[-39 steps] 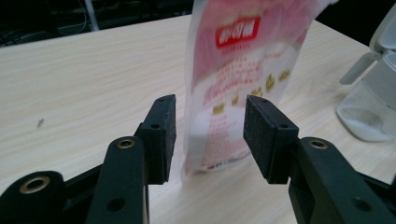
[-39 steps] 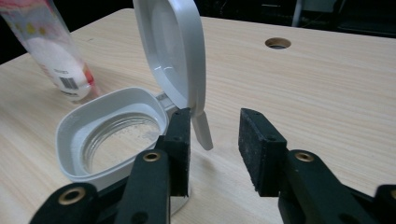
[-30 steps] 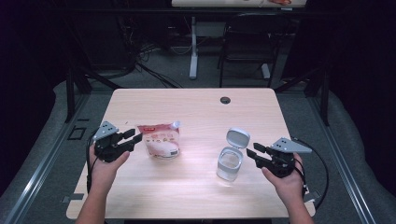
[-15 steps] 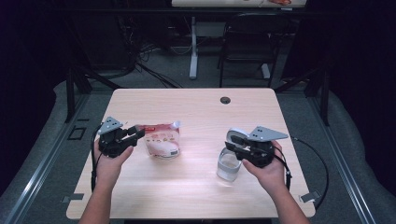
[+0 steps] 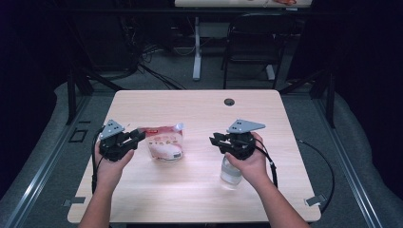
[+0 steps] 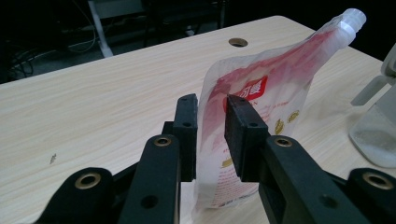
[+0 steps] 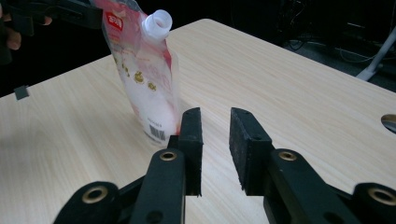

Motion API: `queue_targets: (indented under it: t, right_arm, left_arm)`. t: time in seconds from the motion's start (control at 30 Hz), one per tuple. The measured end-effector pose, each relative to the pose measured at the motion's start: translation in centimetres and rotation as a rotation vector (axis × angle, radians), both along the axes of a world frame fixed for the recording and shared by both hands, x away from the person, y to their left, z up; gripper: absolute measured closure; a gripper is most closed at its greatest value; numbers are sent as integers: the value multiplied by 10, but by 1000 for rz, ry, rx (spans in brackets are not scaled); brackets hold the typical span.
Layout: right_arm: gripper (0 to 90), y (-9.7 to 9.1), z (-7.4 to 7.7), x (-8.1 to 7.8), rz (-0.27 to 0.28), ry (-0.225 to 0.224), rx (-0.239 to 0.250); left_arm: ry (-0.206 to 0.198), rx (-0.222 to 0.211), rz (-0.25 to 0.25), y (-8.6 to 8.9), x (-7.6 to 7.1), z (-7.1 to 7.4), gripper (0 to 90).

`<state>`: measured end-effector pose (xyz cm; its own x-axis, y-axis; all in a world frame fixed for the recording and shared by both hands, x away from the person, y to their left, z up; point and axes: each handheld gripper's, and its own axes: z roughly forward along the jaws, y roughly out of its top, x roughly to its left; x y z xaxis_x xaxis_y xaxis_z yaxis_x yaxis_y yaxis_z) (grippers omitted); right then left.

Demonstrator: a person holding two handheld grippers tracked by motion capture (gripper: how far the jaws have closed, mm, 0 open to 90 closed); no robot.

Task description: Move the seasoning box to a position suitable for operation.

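We saw the left gripper with its jaws just closing around the edge of the pouch, which stood upright on the table. The right gripper had been narrowing too, nothing between its jaws, hovering above the jar.

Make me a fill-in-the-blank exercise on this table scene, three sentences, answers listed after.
1. The jaws of the left gripper stand on either side of the red and white ____.
2. Nothing lies between the jaws of the ____ gripper in its own view.
3. The clear jar stands on the table under the person's ____ hand.

Missing words: pouch; right; right
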<state>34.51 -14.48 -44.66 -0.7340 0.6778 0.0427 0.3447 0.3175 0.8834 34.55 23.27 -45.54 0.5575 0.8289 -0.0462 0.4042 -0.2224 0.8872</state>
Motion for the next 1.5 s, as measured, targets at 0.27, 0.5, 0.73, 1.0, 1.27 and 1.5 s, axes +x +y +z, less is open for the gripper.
queue_targets:
  t: [0.27,0.5,0.73,1.0,1.27,1.5]
  right_arm:
    - [745,28,-4,18,28,9,-8]
    - [724,44,-5,27,52,13,22]
    - [711,62,-10,35,70,21,23]
    - [655,77,-11,36,91,-7,5]
    - [600,89,-16,39,88,-19,7]
    - [644,91,-16,39,82,-30,0]
  left_arm:
    - [5,-11,-10,2,1,0,762]
    - [7,-12,-19,3,0,0,759]
    - [3,-18,-20,4,0,0,761]
    - [15,-26,-32,5,1,0,760]
    - [15,-36,-37,5,0,1,756]
    - [19,-40,-49,5,0,1,770]
